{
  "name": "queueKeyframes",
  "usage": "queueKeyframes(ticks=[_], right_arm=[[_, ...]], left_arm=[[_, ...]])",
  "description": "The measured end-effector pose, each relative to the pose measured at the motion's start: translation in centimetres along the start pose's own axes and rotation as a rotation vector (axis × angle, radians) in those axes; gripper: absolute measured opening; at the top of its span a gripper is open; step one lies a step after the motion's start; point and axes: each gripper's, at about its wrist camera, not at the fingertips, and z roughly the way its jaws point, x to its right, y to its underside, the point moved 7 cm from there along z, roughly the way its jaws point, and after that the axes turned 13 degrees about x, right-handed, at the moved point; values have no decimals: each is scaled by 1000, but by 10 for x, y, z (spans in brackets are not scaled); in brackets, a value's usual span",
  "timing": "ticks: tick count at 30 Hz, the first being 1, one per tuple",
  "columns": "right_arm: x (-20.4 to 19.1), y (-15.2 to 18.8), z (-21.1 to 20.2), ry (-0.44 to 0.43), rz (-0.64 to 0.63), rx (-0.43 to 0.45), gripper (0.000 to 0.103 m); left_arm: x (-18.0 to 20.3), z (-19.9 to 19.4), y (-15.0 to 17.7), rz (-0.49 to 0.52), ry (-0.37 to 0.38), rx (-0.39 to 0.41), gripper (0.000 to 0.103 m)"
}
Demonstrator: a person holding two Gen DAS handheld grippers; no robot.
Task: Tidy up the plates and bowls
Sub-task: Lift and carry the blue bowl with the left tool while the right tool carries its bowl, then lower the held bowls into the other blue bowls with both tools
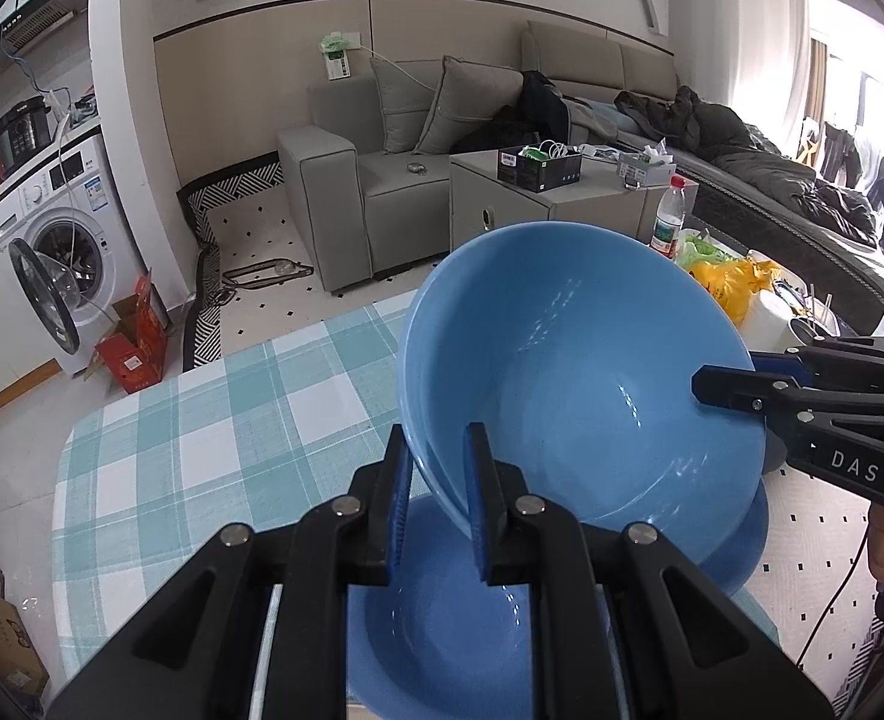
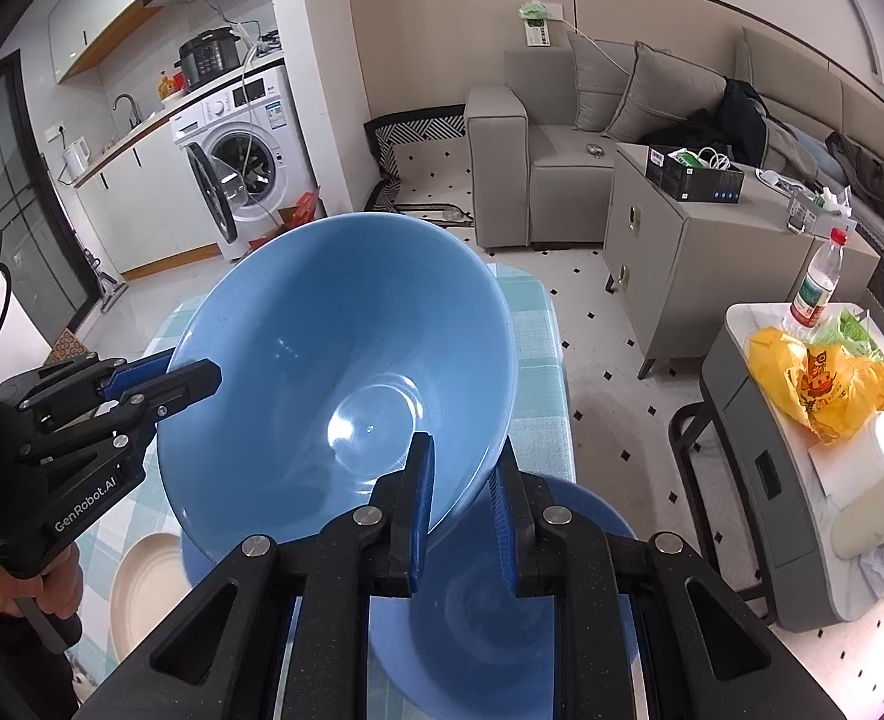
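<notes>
A large blue bowl (image 1: 580, 372) (image 2: 333, 360) hangs tilted in the air, held at opposite sides of its rim. My left gripper (image 1: 438, 462) (image 2: 192, 381) is shut on the near rim in the left wrist view. My right gripper (image 2: 463, 462) (image 1: 721, 390) is shut on the other side of the rim. Directly under the bowl a blue plate (image 1: 442, 630) (image 2: 490, 618) rests on the table with the blue-and-white checked cloth (image 1: 201, 450). A cream dish (image 2: 141, 588) sits on the cloth to the left of the blue plate in the right wrist view.
A grey side cart (image 2: 760, 420) to the right of the table carries a yellow bag (image 2: 814, 384), a water bottle (image 2: 817, 285) and a white cup. Beyond the table's far edge lie tiled floor, a grey sofa (image 1: 369, 180), a cabinet and a washing machine (image 1: 57, 240) with its door open.
</notes>
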Motion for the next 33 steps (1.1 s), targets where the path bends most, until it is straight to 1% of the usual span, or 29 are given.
queueKeyframes(ticks=[12,18,33], right_arm=[[-24,12,-15,-38,-32,-10,18],[-36,19,-16,-63,-39,-19,18],[-64,45,3,-94,-79,-81,18]], left_arm=[[-5,-29,9,3,-21,15,15],[-12,-35,22,-15,-28,5,15],[-29,-42,53,-42,-58,-35,15]])
